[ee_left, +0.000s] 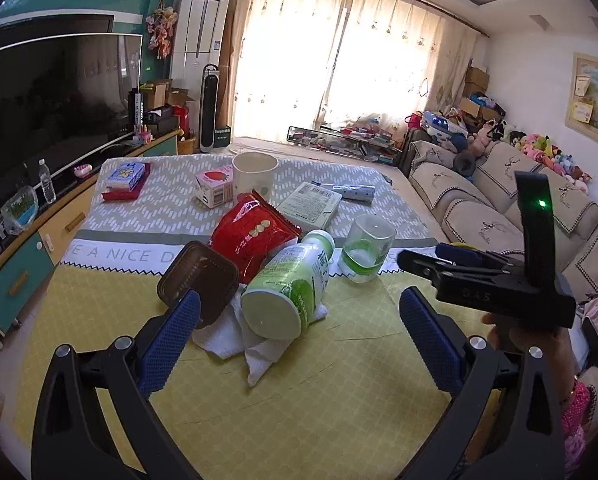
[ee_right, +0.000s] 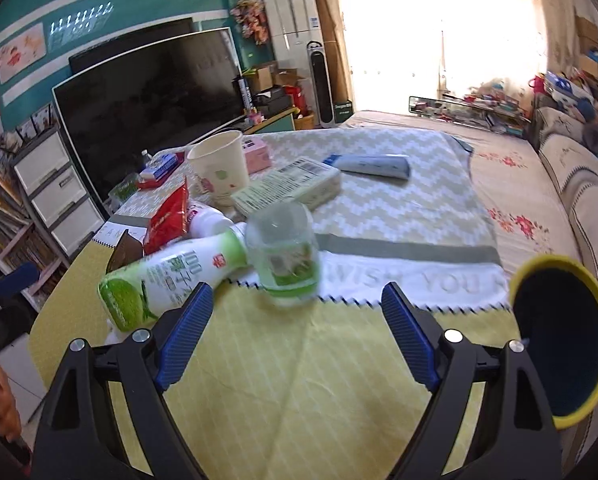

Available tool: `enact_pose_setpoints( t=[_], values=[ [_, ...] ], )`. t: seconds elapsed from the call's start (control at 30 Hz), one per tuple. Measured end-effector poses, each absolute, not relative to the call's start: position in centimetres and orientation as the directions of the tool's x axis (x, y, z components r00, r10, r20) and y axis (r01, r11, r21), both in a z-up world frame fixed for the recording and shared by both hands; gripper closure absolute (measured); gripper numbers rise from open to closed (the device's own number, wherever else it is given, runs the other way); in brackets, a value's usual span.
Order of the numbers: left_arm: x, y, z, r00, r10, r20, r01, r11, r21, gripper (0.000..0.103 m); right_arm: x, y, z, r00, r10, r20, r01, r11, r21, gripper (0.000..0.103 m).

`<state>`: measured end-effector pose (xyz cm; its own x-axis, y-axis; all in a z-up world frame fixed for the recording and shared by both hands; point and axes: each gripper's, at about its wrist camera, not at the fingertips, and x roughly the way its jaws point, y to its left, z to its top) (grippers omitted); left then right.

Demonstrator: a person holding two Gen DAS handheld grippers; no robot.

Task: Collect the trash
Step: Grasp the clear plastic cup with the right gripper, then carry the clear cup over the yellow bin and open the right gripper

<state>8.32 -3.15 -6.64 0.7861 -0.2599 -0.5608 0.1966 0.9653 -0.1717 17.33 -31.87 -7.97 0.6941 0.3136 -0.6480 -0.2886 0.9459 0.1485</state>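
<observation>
A white and green plastic bottle (ee_left: pixel 289 286) lies on its side on crumpled white tissue (ee_left: pixel 235 336), between a brown plastic tray (ee_left: pixel 199 280) and a clear green-tinted cup (ee_left: pixel 365 250). A red snack bag (ee_left: pixel 253 232) lies behind it. My left gripper (ee_left: pixel 299 316) is open, its blue pads either side of the bottle's base, a little short of it. My right gripper (ee_right: pixel 297 312) is open and empty in front of the cup (ee_right: pixel 285 256) and the bottle (ee_right: pixel 171 276). It also shows in the left wrist view (ee_left: pixel 431 262).
A yellow-rimmed dark bin (ee_right: pixel 563 340) stands at the right of the table. A paper cup (ee_left: pixel 255 174), a pink carton (ee_left: pixel 215 186), a flat box (ee_left: pixel 311 204), a blue-grey tube (ee_left: pixel 351 191) and books (ee_left: pixel 125 180) lie further back. A sofa (ee_left: pixel 479 208) is on the right, a TV (ee_left: pixel 51 108) on the left.
</observation>
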Motion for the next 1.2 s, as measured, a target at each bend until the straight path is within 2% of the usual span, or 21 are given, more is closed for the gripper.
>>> enact_pose_setpoints(
  t=[0.13,0.3,0.43,0.57,1.2],
  values=[
    [8.2,-3.6,-7.4,0.774,-0.276,-0.570,0.205,0.961,-0.187,0.005,20.1,-29.5,-8.9,0.673,0.281,-0.684,-0.281,0.953,0.114,0.025],
    [8.6,-3.6,-8.4,0.759,-0.288,-0.585,0.207,0.957,-0.202,0.005,22.3,-28.4,-10.0,0.642,0.267,-0.719,-0.270,0.956,0.113,0.039],
    [9.0,-3.2,-9.1,0.751,-0.293,-0.592,0.200,0.955,-0.219,0.005,23.3,-28.2,-10.6,0.628,0.274,-0.729,-0.270,0.955,0.126,0.044],
    [9.2,-3.0,-9.5,0.746,-0.292,-0.599,0.193,0.955,-0.224,0.005,23.9,-27.5,-10.8,0.634,0.251,-0.732,-0.264,0.959,0.100,0.053],
    [9.3,-3.8,-9.7,0.738,-0.294,-0.608,0.206,0.955,-0.212,0.005,19.6,-30.1,-9.0,0.678,0.271,-0.683,-0.225,0.962,0.158,0.054]
  ],
)
